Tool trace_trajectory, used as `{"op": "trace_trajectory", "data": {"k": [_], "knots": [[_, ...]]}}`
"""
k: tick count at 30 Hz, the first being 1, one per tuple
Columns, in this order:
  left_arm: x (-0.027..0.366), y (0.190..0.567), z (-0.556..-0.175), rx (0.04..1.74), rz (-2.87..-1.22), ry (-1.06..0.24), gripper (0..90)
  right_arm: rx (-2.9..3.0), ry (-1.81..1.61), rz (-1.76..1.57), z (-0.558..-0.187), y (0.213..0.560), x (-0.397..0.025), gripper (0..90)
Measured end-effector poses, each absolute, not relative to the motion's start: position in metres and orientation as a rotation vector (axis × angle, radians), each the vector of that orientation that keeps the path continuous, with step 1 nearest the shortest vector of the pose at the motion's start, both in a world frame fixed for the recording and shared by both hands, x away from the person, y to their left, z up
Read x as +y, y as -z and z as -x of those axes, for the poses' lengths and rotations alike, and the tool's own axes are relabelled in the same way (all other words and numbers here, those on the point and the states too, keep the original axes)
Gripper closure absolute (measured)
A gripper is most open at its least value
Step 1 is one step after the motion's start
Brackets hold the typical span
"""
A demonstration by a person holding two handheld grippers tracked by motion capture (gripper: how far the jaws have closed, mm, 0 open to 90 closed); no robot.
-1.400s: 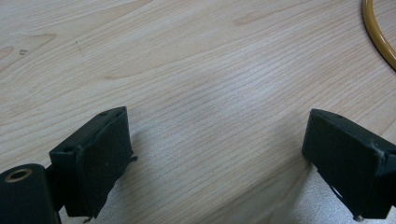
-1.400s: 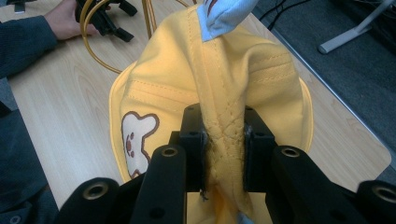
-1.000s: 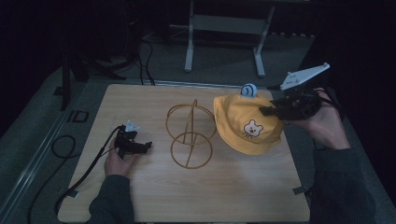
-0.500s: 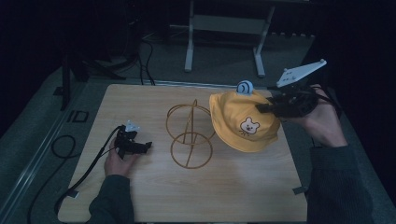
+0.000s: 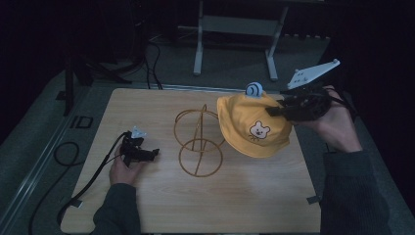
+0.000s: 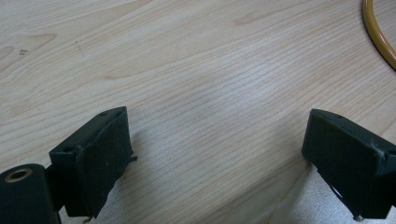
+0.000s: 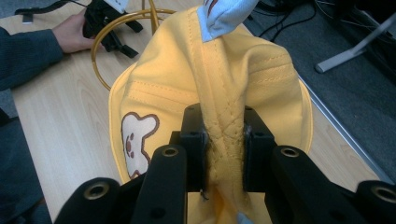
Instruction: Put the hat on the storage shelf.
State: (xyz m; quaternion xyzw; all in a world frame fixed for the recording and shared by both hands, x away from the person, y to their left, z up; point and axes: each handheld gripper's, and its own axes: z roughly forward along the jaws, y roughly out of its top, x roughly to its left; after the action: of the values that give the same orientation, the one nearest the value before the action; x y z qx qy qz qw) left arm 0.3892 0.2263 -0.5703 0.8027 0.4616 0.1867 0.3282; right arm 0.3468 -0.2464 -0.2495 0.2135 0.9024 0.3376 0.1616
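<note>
A yellow bucket hat (image 5: pixel 249 125) with a bear patch and a small white-blue ear on top hangs in the air over the table's right half. My right gripper (image 5: pixel 275 109) is shut on a pinched fold of the hat (image 7: pixel 224 140) near its crown. Just left of the hat stands a gold wire stand (image 5: pixel 198 142) with a ring base and an upright hoop. My left gripper (image 5: pixel 147 154) rests low on the wood at the table's left, a hand around it. Its jaws stand wide apart, with bare wood between its fingertips (image 6: pixel 93 154).
The wooden table (image 5: pixel 161 205) has bare wood in front and at the far left. A black cable (image 5: pixel 83 188) trails from the left gripper off the table's left edge. A metal frame stands on the floor behind the table. The stand's ring (image 6: pixel 378 32) shows at the left gripper view's top right.
My right gripper has lifted the hat a little and carried it left, closer to the wire stand. The left gripper has stayed put.
</note>
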Motion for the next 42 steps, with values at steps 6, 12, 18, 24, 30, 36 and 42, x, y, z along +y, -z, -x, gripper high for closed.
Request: {"op": "trace_trajectory", "data": {"k": [6, 12, 18, 24, 30, 36, 42], "knots": [[0.226, 0.570, -0.389, 1.208, -2.102, -0.489, 8.0, 2.585, -0.948, -0.587, -0.348, 0.247, -0.242, 75.1], [0.226, 0.570, -0.389, 1.208, -2.101, -0.489, 8.0, 2.584, -0.950, -0.569, -0.349, 0.244, -0.238, 75.2], [0.226, 0.570, -0.389, 1.208, -2.102, -0.489, 8.0, 2.594, -0.914, -0.554, -0.349, 0.243, -0.234, 75.2], [0.226, 0.570, -0.389, 1.208, -2.101, -0.489, 8.0, 2.593, -0.908, -0.544, -0.350, 0.240, -0.231, 75.2], [0.226, 0.570, -0.389, 1.208, -2.102, -0.489, 8.0, 2.590, -0.924, -0.530, -0.353, 0.239, -0.226, 75.3], [0.226, 0.570, -0.389, 1.208, -2.101, -0.490, 8.0, 2.589, -0.933, -0.507, -0.353, 0.235, -0.218, 75.3], [0.226, 0.570, -0.389, 1.208, -2.101, -0.489, 8.0, 2.588, -0.943, -0.472, -0.351, 0.229, -0.205, 75.3]]}}
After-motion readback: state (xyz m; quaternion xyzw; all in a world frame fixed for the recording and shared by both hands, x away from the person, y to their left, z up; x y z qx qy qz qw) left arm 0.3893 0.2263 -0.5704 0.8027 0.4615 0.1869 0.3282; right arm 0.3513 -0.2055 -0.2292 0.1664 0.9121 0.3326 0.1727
